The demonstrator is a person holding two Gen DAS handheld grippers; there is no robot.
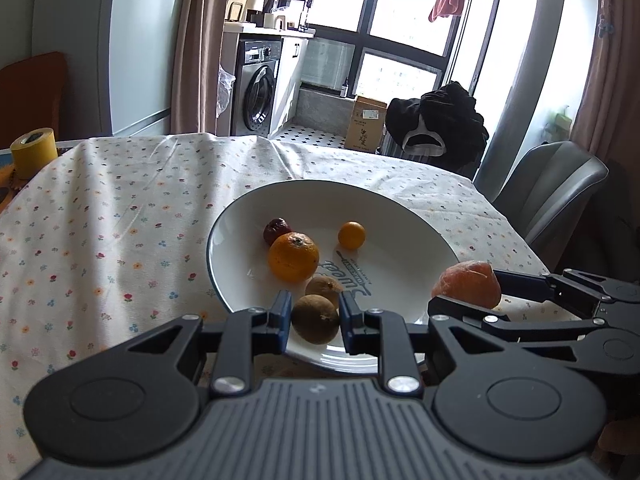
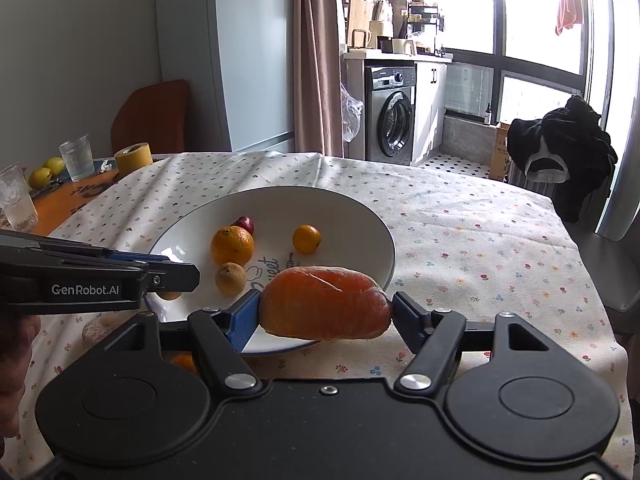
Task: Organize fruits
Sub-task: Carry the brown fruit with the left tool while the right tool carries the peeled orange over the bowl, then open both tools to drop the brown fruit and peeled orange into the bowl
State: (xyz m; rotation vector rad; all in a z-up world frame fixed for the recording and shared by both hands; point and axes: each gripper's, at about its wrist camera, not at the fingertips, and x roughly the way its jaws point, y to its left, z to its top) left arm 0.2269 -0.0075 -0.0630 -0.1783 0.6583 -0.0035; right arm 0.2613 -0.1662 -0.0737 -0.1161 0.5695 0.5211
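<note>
A white plate with a dark rim lies on the flowered tablecloth. On it are an orange, a small kumquat, a dark red fruit and a brown round fruit. My left gripper is shut on a second brown fruit over the plate's near rim. My right gripper is shut on a large soft orange fruit, held just above the plate's near right rim. The left gripper reaches in from the left in the right wrist view.
A yellow tape roll, two glasses and yellow fruits stand at the table's far left. A pale round thing and an orange piece lie near the plate's front. A grey chair stands past the right table edge.
</note>
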